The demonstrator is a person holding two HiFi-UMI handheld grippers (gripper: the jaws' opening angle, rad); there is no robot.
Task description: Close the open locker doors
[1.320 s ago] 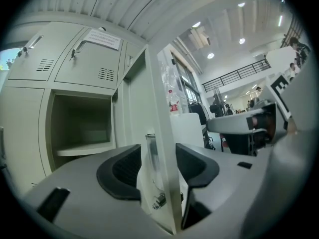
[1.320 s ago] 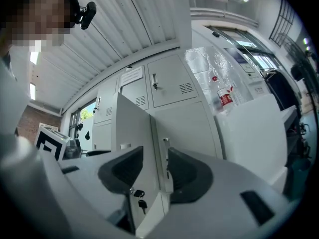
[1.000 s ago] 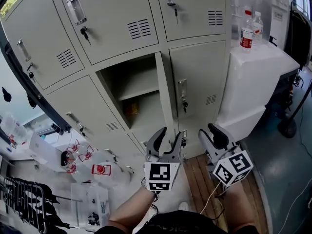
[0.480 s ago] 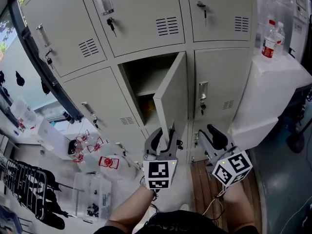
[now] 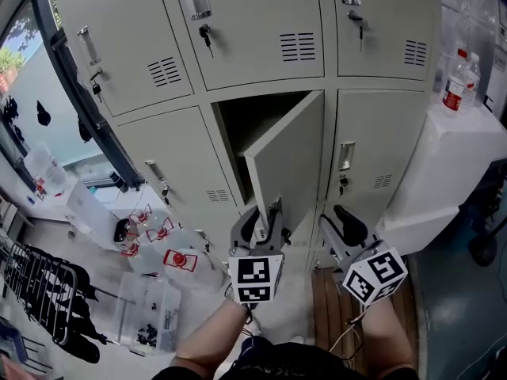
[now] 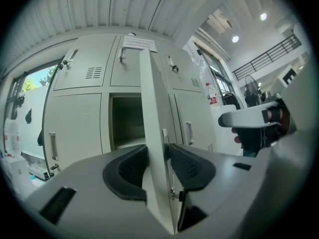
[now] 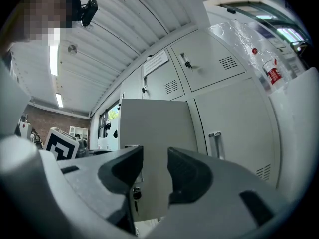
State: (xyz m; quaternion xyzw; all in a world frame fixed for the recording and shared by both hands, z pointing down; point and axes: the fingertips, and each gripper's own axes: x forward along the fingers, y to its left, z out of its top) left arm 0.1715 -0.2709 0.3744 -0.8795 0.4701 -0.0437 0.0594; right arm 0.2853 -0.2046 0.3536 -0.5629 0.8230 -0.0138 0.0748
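Beige metal lockers (image 5: 261, 22) fill the wall, every one closed but a single unit in the middle row. Its door (image 5: 289, 161) stands half swung, hinged on the right as the head view shows it. The left tool (image 5: 264, 216) has just been closing its jaws, and they pinch the door's free edge low down, one pad on each face (its own view shows the sheet metal running straight up between them). That tool hides the door's bottom corner in the head view.

The right tool (image 5: 339, 222) hangs just beside the door's outer face, jaws apart with nothing in the gap. Past them its view shows the flat front and a key (image 7: 133, 193), half covered by a jaw.

The open compartment (image 5: 238, 121) is dark and partly screened by the door, so its contents cannot be made out. On the right, a white tabletop (image 5: 467, 133) carries bottles (image 5: 455, 85), cut off by the frame edge. Plastic clutter (image 5: 166, 260) at lower left is too jumbled to name.
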